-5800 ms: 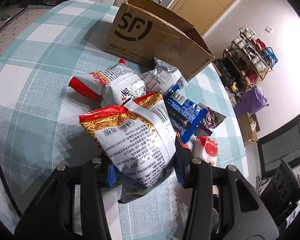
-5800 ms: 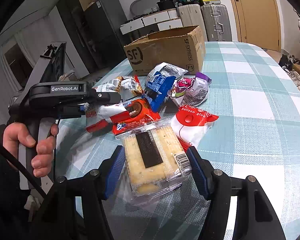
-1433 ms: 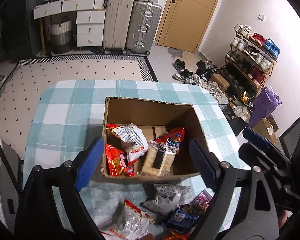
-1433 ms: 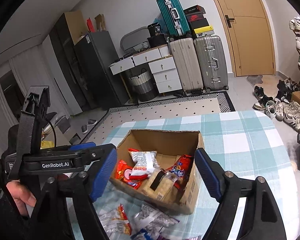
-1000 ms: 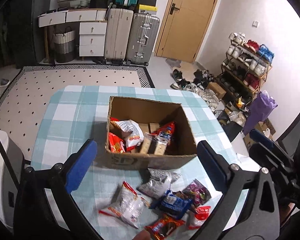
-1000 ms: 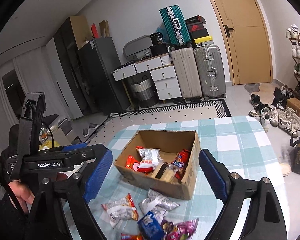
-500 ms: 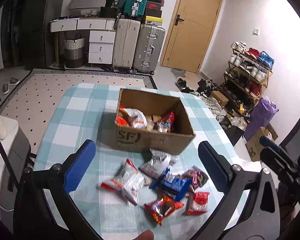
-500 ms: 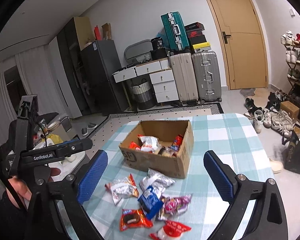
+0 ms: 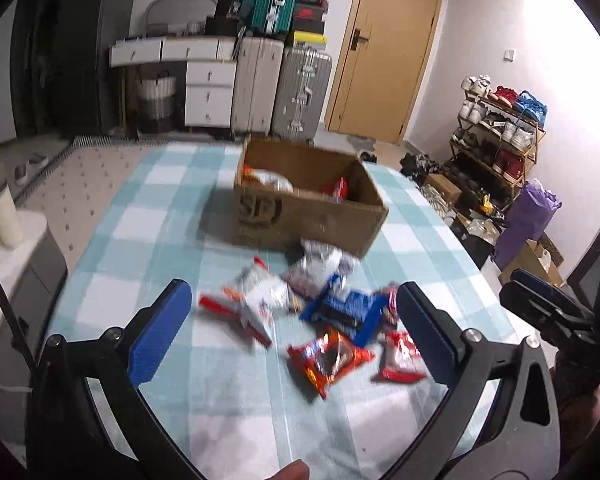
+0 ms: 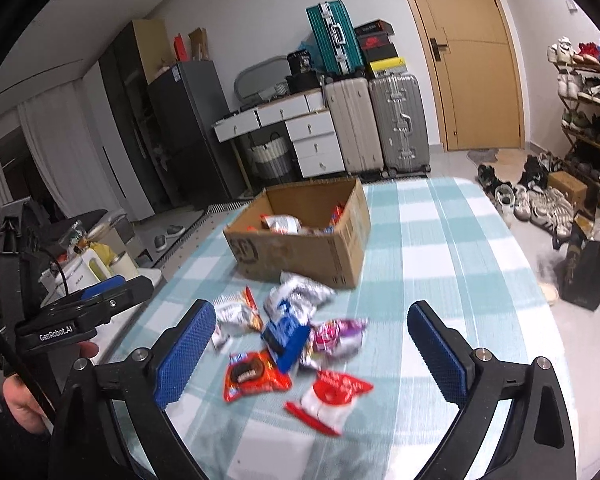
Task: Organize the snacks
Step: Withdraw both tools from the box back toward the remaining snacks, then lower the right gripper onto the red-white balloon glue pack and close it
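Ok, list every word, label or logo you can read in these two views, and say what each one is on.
"GenRobot.AI": white lettering on the side of the left hand-held gripper, seen in the right wrist view.
"SF": large dark logo on the front of the cardboard box; blurred, partly cut off in the right wrist view.
Print on the snack packets and the small label on the box's end: too blurred to read.

Both hand-held grippers [image 9: 294, 330] [image 10: 310, 346] released packets into the box [image 9: 308, 216].

I see soft, even indoor light; heavy fisheye bending with black corners; motion blur smears the snack packets [image 9: 328, 316] and cardboard box [image 9: 304, 204]; right wall [image 9: 540, 40] slightly overexposed.
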`<state>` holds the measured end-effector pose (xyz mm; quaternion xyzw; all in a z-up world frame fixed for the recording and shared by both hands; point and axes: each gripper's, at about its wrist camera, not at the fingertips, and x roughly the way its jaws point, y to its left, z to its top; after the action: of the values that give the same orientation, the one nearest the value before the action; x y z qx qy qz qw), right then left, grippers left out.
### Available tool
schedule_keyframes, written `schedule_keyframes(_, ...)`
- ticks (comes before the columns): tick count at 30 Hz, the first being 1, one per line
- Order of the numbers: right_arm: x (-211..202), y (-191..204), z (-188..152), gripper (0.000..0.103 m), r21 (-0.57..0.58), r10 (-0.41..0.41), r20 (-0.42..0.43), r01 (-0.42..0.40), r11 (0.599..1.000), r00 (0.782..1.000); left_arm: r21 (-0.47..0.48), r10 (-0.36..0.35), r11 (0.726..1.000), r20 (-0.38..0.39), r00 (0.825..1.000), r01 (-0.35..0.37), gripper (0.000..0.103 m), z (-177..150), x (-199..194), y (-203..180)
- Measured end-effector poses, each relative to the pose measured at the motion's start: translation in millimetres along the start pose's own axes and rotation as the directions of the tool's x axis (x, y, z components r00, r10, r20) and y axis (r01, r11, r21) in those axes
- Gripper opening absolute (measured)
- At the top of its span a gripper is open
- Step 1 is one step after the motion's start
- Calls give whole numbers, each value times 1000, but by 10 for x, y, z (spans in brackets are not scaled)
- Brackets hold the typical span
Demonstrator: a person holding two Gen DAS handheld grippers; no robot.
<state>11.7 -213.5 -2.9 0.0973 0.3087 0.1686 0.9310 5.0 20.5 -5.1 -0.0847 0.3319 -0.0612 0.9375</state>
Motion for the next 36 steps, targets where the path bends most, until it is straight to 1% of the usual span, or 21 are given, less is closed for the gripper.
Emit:
schedule_keyframes(1, 11, -2, -50, 98, 1, -4, -6, 4, 1000, 1000, -13, 3, 1000, -13, 1000, -3, 102, -68, 27, 20)
schedule_keyframes(8, 144, -37, -389, 98, 6, -26, -70, 26, 1000, 997, -28, 8, 1000, -80, 997, -10, 102, -372, 218, 65)
schedule_keyframes(17, 400, -195, -750, 98, 37, -44, -147, 50, 998, 988, -35, 8, 999, -161, 987, -14, 102, -603, 540, 94)
schedule_keyframes(26, 754, -275, -878, 98, 61, -28, -224, 43, 997, 974, -26, 6, 1000, -212, 977, -11, 102, -714, 768, 103)
schedule_keyframes(34, 1016, -239, -873, 98, 36, -31, -288, 43, 998, 957, -42, 0, 999, -240, 971, -11, 102, -753, 892, 173)
schedule_keyframes(36, 1066, -233, -880, 96, 35, -32, -305, 45, 998, 952, -45, -2, 999, -248, 969, -10, 102, -763, 919, 194)
